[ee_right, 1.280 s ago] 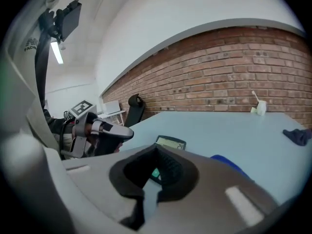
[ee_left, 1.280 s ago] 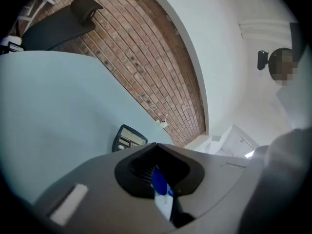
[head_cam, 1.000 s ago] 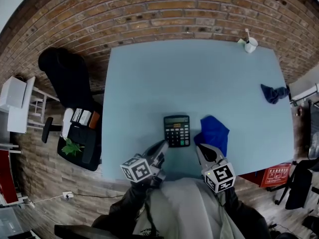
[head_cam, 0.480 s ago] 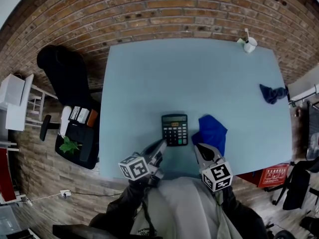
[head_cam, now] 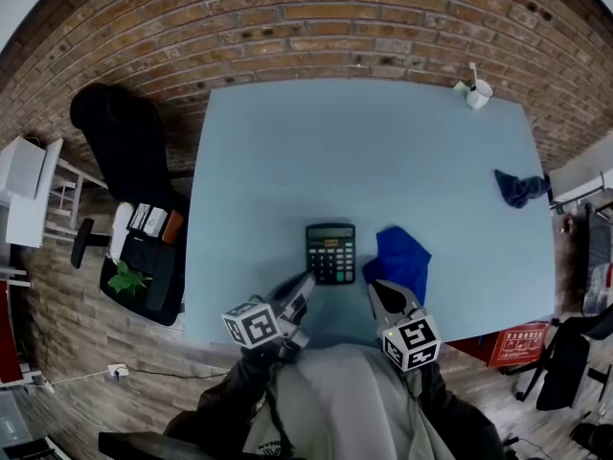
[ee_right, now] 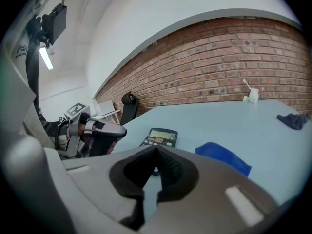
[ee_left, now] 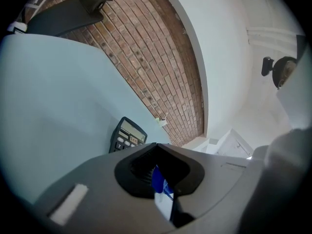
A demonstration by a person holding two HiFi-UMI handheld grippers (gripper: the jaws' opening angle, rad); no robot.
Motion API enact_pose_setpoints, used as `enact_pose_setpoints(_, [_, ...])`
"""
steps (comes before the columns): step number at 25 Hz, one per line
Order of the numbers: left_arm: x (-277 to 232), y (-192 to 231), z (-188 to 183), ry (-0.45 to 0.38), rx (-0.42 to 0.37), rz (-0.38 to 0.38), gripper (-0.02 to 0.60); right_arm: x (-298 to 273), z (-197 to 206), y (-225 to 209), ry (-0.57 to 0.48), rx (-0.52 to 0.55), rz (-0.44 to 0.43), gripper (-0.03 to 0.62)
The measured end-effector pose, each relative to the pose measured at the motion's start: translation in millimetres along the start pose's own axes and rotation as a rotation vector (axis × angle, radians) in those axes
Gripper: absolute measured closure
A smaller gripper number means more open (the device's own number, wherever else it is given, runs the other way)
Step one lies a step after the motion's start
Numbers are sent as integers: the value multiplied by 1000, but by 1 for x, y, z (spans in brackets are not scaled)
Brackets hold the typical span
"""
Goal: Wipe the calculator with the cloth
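Lying just ahead of right gripper [head_cam: 376,289], cloth [head_cam: 400,257] beside calculator [head_cam: 330,252].

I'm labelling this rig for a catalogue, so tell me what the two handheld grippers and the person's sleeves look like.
Both the left gripper and right gripper have pale grey tapered jaws lined with black ribbed pads, and each carries a white cube with black square markers. The sleeves are dark; the top is grey.
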State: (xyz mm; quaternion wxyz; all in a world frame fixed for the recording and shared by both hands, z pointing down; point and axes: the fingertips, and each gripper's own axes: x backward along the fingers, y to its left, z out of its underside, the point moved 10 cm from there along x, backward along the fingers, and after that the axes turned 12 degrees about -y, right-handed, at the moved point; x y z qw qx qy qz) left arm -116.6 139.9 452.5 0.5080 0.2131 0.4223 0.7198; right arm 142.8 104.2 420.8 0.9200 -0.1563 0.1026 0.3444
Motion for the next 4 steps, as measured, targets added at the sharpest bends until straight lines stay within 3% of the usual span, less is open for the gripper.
enact_pose_setpoints(4, [-1,1,2,2,4,-2,575,-1,-1,-1,0,6,-5,592])
